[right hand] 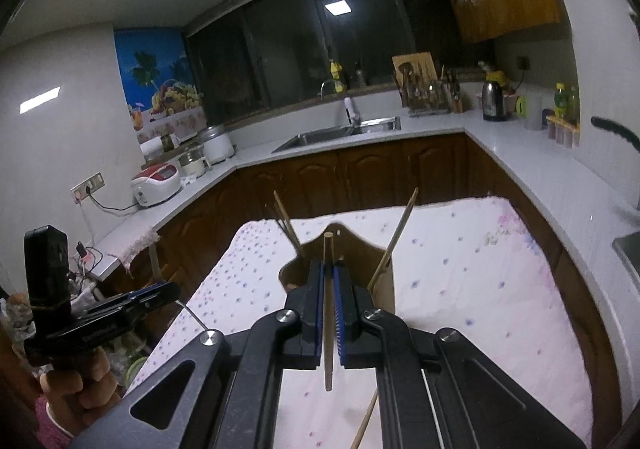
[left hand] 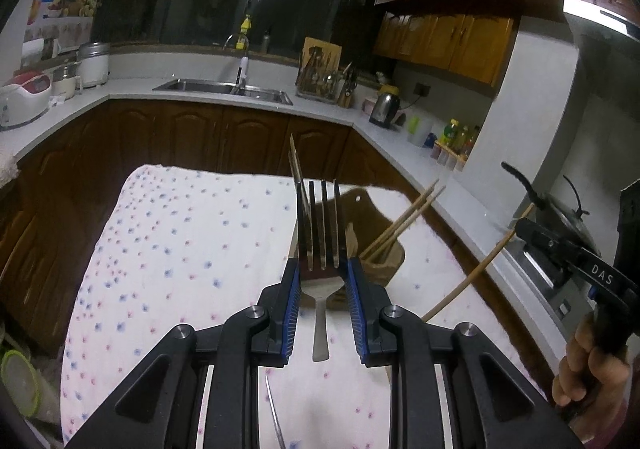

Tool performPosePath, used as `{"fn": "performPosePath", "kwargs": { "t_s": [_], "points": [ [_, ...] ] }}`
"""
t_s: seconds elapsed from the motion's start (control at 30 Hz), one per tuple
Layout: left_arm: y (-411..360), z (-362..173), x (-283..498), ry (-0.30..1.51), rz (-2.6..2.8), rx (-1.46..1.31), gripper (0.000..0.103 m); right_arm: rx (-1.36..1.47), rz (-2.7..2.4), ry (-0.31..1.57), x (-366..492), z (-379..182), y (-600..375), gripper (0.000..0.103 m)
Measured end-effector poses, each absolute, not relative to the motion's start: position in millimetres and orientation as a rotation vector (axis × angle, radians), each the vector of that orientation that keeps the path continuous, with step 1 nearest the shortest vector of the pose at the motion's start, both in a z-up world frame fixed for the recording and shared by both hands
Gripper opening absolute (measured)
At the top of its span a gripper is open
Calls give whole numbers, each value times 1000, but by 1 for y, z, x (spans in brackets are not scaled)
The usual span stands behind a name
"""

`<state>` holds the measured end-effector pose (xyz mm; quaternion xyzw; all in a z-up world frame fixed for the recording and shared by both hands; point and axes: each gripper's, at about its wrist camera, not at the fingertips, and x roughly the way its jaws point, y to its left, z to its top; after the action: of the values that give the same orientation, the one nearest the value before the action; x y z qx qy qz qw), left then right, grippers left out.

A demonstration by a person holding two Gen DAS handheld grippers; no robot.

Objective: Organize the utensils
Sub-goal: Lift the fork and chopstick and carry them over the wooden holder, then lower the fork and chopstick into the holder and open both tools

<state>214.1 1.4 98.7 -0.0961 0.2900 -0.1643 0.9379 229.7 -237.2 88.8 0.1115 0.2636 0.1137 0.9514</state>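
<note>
Right now a metal fork [left hand: 320, 245] is standing tines-up between the blue pads of the left gripper [left hand: 322, 269], which is clamping it at the base of the tines; its handle is hanging down behind the pads toward six o'clock. Meanwhile the right gripper [right hand: 329, 289] is pressing its pads together on a wooden chopstick [right hand: 328, 313], whose tip is poking out at twelve o'clock and whose tail is trailing toward six.

Just beyond both tools, at twelve o'clock, a wooden utensil holder [right hand: 384, 289] is sitting on the floral cloth [left hand: 180, 241] and is carrying more chopsticks [left hand: 404, 221] that are leaning out toward two o'clock in the left view. A hand [left hand: 580, 365] is gripping the right tool at four o'clock there.

Farther out, the white countertop [right hand: 520, 169] is wrapping around the room, with the sink [right hand: 340, 133] at twelve o'clock and a kettle [right hand: 493, 101] at two o'clock.
</note>
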Motion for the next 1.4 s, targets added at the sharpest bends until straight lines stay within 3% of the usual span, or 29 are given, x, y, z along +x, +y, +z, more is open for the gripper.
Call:
{"fn": "performPosePath", "kwargs": {
  "t_s": [0.6,1.4],
  "points": [
    [-1,104,298,483,-332,-255,21,179,187,390,292,156,-259,5],
    [-45,-16,389,585,-266,-311,21,309,130,548,330,28,-264,5]
  ]
}}
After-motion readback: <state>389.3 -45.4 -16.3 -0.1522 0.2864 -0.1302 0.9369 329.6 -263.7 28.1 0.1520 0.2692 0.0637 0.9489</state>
